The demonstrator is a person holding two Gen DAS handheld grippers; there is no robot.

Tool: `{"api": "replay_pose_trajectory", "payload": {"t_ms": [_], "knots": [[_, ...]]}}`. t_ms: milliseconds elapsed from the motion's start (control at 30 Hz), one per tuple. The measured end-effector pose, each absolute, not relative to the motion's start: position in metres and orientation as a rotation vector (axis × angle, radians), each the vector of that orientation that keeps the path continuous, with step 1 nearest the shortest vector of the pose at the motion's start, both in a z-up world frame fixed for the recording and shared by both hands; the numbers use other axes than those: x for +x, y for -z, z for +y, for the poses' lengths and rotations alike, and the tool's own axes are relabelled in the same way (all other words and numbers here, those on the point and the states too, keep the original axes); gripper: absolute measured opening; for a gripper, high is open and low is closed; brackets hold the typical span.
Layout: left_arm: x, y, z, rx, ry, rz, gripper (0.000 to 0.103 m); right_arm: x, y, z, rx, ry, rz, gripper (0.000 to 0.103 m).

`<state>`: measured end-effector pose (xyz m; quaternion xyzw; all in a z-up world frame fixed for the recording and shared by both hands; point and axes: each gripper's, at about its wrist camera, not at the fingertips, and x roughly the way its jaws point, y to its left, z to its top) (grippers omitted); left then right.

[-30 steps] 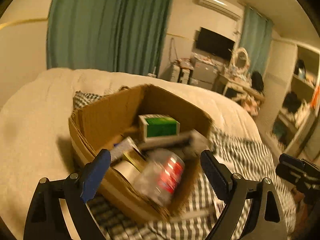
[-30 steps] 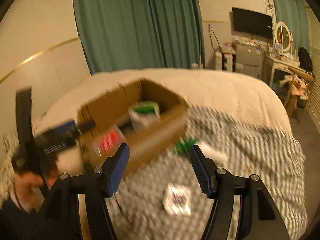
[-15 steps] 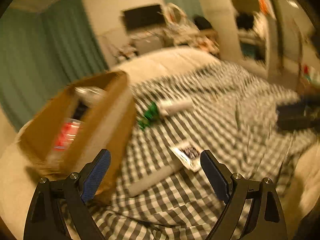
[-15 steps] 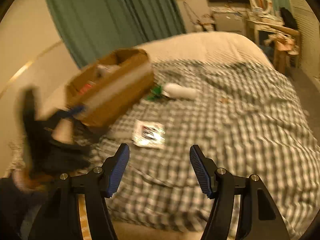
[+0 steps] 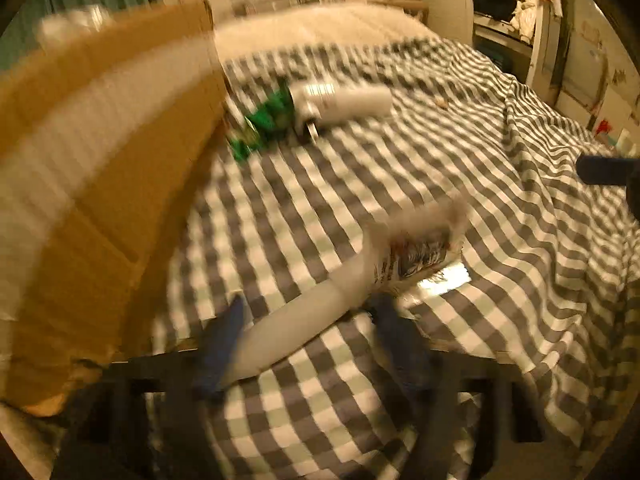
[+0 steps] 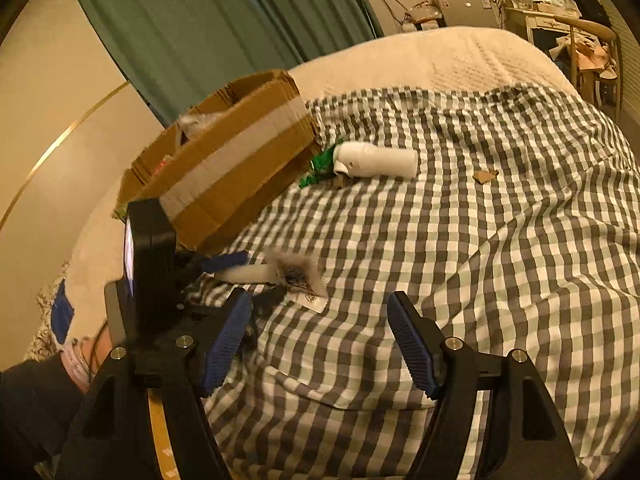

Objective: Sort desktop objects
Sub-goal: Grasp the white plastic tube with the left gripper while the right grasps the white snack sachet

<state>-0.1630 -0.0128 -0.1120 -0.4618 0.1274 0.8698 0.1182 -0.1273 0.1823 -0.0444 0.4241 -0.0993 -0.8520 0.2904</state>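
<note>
My left gripper [image 5: 310, 312] is open and low over the checked cloth, its blue fingers on either side of a white tube [image 5: 288, 340] that lies slantwise; the view is blurred. A printed sachet [image 5: 416, 256] rests at the tube's far end. Beyond lie a white bottle [image 5: 344, 100] and a green packet [image 5: 264, 124] beside the cardboard box [image 5: 100, 168]. In the right wrist view my right gripper [image 6: 320, 348] hangs open and empty above the cloth, right of the left gripper [image 6: 244, 276], the tube [image 6: 248, 274] and the sachet [image 6: 300, 278].
The box [image 6: 224, 160] holds several items and stands at the left on the bed. The white bottle [image 6: 376, 158] and green packet [image 6: 320, 166] lie at its right corner. A small brown scrap [image 6: 484, 176] is farther right. A person's sleeve [image 6: 32, 400] shows bottom left.
My left gripper swung away from the box and dropped toward the white tube, which now lies between its fingers. The right gripper pulled back and tilted down over the checked cloth.
</note>
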Motion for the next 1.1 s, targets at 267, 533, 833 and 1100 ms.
{"api": "replay_pose_trajectory", "payload": {"t_ms": [267,533,833,1100], "knots": [[-0.158,0.097,-0.019,-1.500,-2.478,0.354,0.021,-0.132,0.055,0.178,1.179,2.279,-0.231,0.070],[-0.164,0.102,-0.041,-1.663,-2.454,0.033,0.007,-0.143,0.052,0.141,1.144,2.227,-0.178,0.070],[-0.164,0.108,-0.035,-1.600,-2.439,0.168,0.014,-0.180,0.087,0.102,1.235,2.223,-0.089,0.070],[-0.165,0.103,-0.037,-1.577,-2.430,0.190,0.035,-0.185,0.099,0.096,1.252,2.183,-0.067,0.068]]}}
